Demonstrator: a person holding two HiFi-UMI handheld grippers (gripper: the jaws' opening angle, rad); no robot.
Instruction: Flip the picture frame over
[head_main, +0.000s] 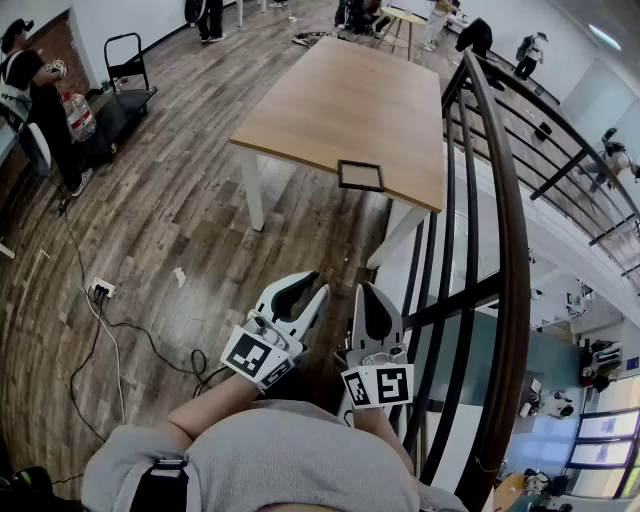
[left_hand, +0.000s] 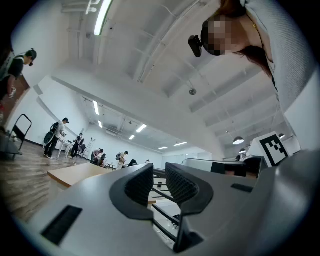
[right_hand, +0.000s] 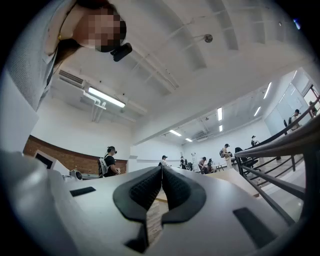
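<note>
A small dark picture frame (head_main: 360, 175) lies flat near the front edge of the light wooden table (head_main: 340, 100). Both grippers are held close to my body, well short of the table and apart from the frame. My left gripper (head_main: 300, 288) has its jaws slightly apart with nothing between them; in the left gripper view (left_hand: 160, 172) a narrow gap shows between the pads. My right gripper (head_main: 367, 290) is shut and empty, its pads meeting in the right gripper view (right_hand: 161, 172). The frame is not visible in either gripper view.
A black metal railing (head_main: 500, 200) runs along the right, next to the table and my right gripper. A power strip with cables (head_main: 100, 292) lies on the wood floor at left. A trolley (head_main: 125, 95) and a person (head_main: 30, 90) stand at far left; more people stand behind the table.
</note>
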